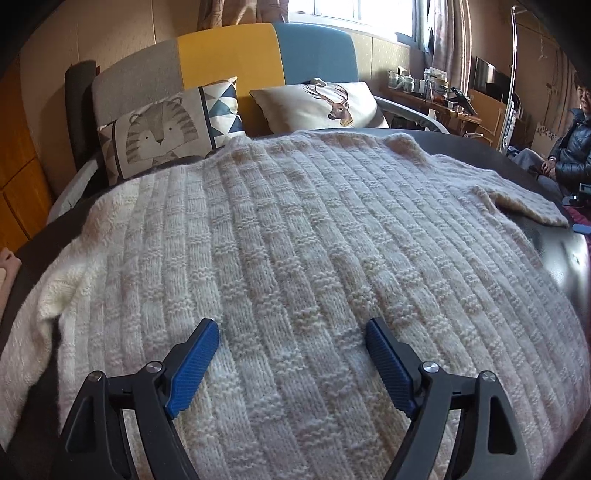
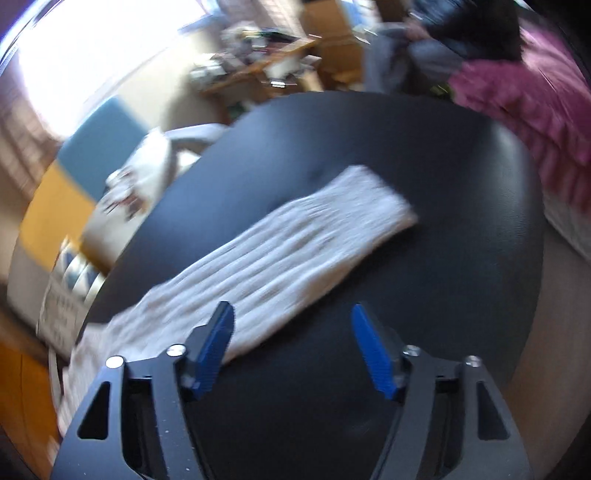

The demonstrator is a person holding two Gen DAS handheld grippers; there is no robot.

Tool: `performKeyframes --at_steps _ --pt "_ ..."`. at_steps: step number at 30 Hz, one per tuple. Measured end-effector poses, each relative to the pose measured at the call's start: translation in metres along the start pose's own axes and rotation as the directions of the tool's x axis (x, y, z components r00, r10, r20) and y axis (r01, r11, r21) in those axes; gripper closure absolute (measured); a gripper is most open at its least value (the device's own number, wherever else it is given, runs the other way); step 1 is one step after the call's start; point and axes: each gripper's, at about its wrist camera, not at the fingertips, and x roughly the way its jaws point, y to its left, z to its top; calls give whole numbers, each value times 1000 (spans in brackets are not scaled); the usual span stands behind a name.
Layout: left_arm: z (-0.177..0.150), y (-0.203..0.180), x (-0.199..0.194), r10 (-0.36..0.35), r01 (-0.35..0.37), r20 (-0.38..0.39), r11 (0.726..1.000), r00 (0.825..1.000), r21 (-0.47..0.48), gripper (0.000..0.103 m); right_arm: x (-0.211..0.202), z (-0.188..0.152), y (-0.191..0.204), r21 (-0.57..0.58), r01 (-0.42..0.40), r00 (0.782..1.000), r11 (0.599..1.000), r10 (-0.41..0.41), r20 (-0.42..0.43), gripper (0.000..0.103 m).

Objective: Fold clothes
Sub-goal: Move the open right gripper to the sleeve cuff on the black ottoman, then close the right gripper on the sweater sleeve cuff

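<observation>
Both claws (image 1: 291,328) (image 2: 291,314) agape; sweater (image 1: 295,240) overhangs table (image 2: 443,258) edge

A lived-in home, likely a living room: a sofa (image 1: 229,59) in grey, yellow and blue panels carries printed cushions (image 1: 162,129) (a tiger, a deer), curtains (image 1: 445,33) frame a bright window (image 1: 354,14), and a cluttered wooden desk (image 1: 436,101) lines the wall.

Your left gripper (image 1: 291,328) is spread wide, holding nothing. Your right gripper (image 2: 291,314) is likewise spread wide and holds nothing, its view blurred.
</observation>
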Motion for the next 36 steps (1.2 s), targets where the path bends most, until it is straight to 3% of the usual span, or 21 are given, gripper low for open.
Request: performKeyframes --at_steps 4,6,12,14,16,18,23,29,36 --pt "0 0 0 0 0 4 1000 1000 -3 19 15 21 -36 163 8 1000 987 -3 -31 44" --pt "0 1 0 -4 4 5 1000 1000 -8 18 16 27 -47 217 -38 999 975 40 -6 44" --pt "-1 -1 1 2 -2 9 1000 1000 -5 18 26 43 -56 265 -94 995 960 94 15 46" --pt "-1 -1 1 3 -3 9 1000 1000 -5 18 30 46 -58 286 -111 994 952 110 19 55" --pt "-1 -1 1 5 -5 11 1000 1000 -5 18 33 44 -59 306 -115 993 945 115 16 77" --pt "-1 -1 0 5 -5 12 1000 1000 -4 18 35 39 -58 325 -119 993 938 116 28 87" --pt "-2 -1 1 3 -3 14 1000 1000 -6 18 36 36 -61 334 -148 989 931 142 44 95" --pt "-2 -1 1 2 -2 14 1000 1000 -9 18 25 43 -32 300 -215 976 929 203 73 95" --pt "-1 2 1 -17 17 7 999 1000 -28 18 -8 51 56 138 -346 938 928 338 76 95"
